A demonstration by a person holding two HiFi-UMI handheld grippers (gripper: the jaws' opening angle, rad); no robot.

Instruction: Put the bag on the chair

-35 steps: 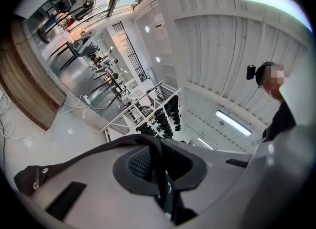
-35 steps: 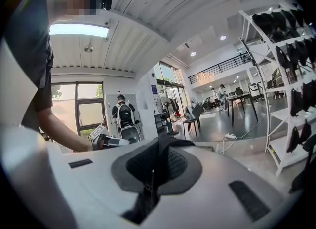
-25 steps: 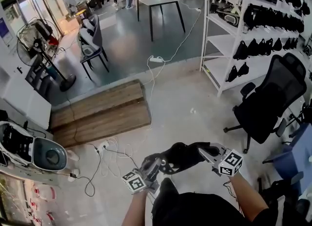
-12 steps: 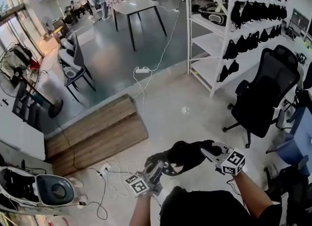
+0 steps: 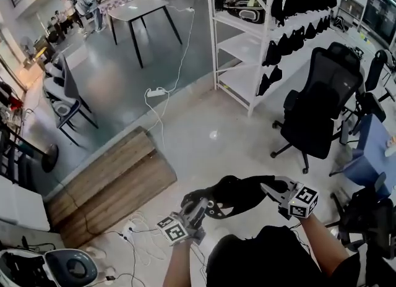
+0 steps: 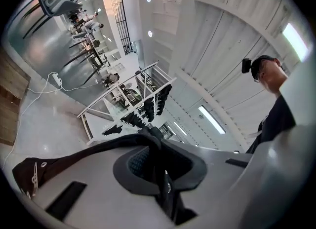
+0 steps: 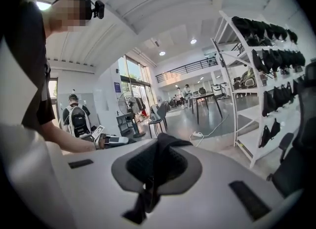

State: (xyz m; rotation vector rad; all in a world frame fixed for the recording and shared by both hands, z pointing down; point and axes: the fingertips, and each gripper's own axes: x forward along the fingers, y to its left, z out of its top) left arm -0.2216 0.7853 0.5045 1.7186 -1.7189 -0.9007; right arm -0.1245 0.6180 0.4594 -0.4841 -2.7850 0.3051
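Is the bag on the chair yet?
No, off it: the black bag hangs between the left gripper and right gripper, clear of the office chair.

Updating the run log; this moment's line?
left gripper: shut on bag | right gripper: shut on bag | bag: not yet on chair

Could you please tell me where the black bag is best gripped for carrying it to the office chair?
Grip the bag at its two ends, one gripper from each side. It is soft and limp, so a thin fold fits shut jaws; the left gripper and right gripper hold it that way, slung between them.
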